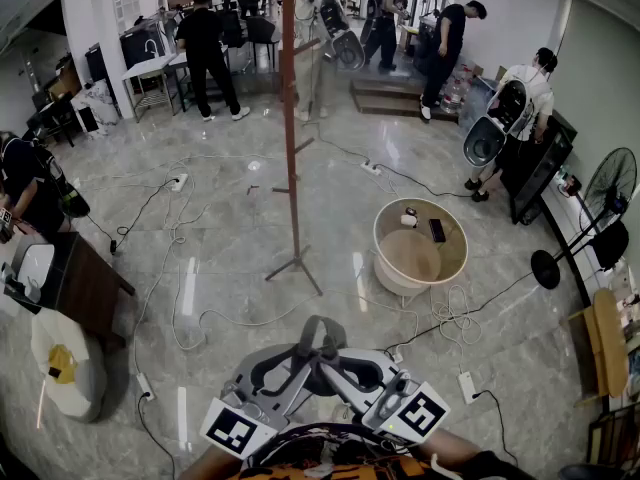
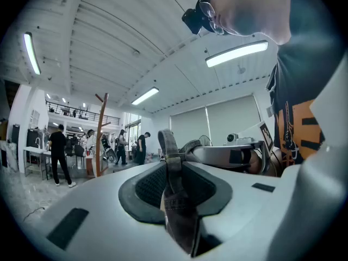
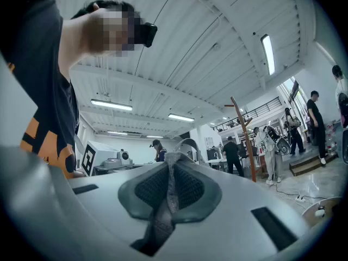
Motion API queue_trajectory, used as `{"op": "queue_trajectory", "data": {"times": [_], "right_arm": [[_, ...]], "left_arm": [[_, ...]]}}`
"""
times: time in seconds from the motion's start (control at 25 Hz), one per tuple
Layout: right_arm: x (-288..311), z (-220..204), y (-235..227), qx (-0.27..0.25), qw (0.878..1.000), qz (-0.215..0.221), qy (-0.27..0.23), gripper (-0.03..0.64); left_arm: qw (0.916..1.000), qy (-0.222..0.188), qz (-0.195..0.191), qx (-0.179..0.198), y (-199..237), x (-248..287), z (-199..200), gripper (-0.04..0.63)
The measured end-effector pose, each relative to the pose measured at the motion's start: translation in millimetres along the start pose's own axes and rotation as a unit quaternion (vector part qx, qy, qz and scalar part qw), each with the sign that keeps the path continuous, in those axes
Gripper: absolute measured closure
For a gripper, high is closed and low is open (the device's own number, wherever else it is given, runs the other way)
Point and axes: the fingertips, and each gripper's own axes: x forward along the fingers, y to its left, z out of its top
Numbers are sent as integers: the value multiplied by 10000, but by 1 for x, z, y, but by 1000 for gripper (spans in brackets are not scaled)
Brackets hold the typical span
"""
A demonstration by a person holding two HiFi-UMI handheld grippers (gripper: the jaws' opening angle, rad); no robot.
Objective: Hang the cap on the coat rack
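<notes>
The cap shows only as a grey fabric strap [image 1: 322,340] that loops up between my two grippers at the bottom of the head view; the rest of it is hidden under them. My left gripper [image 1: 300,366] is shut on the strap [image 2: 175,200], which runs down between its dark pads. My right gripper [image 1: 346,370] pinches the same strap [image 3: 166,200] from the other side, so the two stand tip to tip. The coat rack [image 1: 290,118] is a tall brown pole with short pegs on a tripod foot, some way ahead on the marble floor. It also appears far off as the coat rack [image 2: 99,135] and the coat rack [image 3: 247,145].
A round low table [image 1: 388,230] with small items stands to the right of the rack. Cables [image 1: 180,268] snake over the floor. A dark wooden table [image 1: 90,283] and a white seat [image 1: 65,363] are at the left, a standing fan [image 1: 600,218] at the right. Several people stand at the back.
</notes>
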Motion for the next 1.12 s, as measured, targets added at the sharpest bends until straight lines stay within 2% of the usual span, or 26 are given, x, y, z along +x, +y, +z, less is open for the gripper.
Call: {"op": "queue_trajectory", "data": {"times": [0.2, 0.48, 0.68, 1.12], "right_arm": [[-9, 5, -15, -107, 9998, -152, -19, 578], [-13, 6, -30, -51, 9998, -213, -5, 578], [-20, 10, -43, 84, 9999, -84, -50, 578], [-53, 23, -88, 57, 9999, 114, 2, 577]], "left_arm": [[9997, -172, -135, -64, -4, 20, 1, 503], [9997, -147, -175, -51, -2, 35, 0, 505], [9997, -121, -190, -23, -5, 52, 0, 503], [9999, -33, 83, 67, -22, 107, 0, 505]]}}
